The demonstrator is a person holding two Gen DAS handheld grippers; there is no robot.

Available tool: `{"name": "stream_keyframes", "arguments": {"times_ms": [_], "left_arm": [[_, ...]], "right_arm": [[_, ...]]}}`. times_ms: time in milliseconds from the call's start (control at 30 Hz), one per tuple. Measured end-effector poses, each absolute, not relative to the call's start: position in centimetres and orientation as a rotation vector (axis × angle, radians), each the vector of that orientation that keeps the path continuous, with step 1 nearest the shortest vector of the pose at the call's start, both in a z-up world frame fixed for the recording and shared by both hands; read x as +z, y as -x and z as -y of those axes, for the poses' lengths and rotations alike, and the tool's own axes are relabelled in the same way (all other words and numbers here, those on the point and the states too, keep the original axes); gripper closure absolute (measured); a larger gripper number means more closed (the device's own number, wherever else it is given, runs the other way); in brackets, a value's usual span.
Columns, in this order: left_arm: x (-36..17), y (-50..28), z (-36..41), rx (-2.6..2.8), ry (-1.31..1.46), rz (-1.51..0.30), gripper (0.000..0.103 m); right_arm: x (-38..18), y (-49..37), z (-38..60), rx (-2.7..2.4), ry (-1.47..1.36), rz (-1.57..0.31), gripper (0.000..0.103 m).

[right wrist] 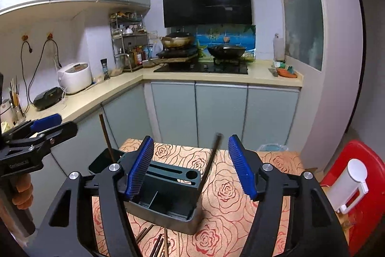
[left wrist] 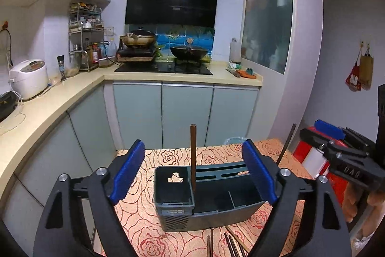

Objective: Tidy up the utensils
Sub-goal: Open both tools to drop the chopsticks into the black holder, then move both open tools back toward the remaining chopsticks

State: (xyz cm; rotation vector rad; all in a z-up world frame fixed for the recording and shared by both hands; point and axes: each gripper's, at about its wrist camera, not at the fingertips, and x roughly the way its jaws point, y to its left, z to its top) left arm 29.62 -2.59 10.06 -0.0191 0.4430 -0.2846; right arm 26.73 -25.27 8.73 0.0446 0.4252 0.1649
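Progress assessment, taking the dark green utensil holder (left wrist: 204,199) as the landmark.

Done so far: 2 chopsticks stand in the holder. 1 brown chopstick (left wrist: 193,158) stands nearly upright at the wall between the small left bin and the long main compartment; which of the 2 it sits in cannot be told. A second, darker chopstick (right wrist: 209,165) leans out of the holder's right end, tilted away toward the right.

Left to do: several loose chopsticks (right wrist: 157,242) lie flat on the rose-patterned table (right wrist: 223,187) just in front of the holder, on the side nearest the cameras. Their exact count cannot be read, since both views cut them off at the bottom edge.

Jaw state: the left gripper (left wrist: 192,175) hovers above and in front of the holder with its jaws spread wide and nothing between them. The right gripper (right wrist: 191,168) hovers likewise toward the holder's right end, jaws wide apart and empty; the leaning chopstick shows between the blue pads without touching either.

Judgement: the task is partly complete. The remaining work is to pick the loose chopsticks from the table and place them in the holder.
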Motion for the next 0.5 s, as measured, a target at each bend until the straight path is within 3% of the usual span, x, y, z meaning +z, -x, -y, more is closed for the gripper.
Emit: {"name": "stream_keyframes", "arguments": {"times_ms": [167, 500], "left_arm": [[9.5, -27.9, 1.4, -0.264, 0.012, -0.435, 0.016], [5.5, -23.1, -1.3, -0.245, 0.004, -0.472, 0.015]], "right_arm": [[9.2, -24.8, 26.2, 0.169, -0.035, -0.398, 0.038], [7.3, -19.1, 27.6, 0.19, -0.033, -0.376, 0.038]]}}
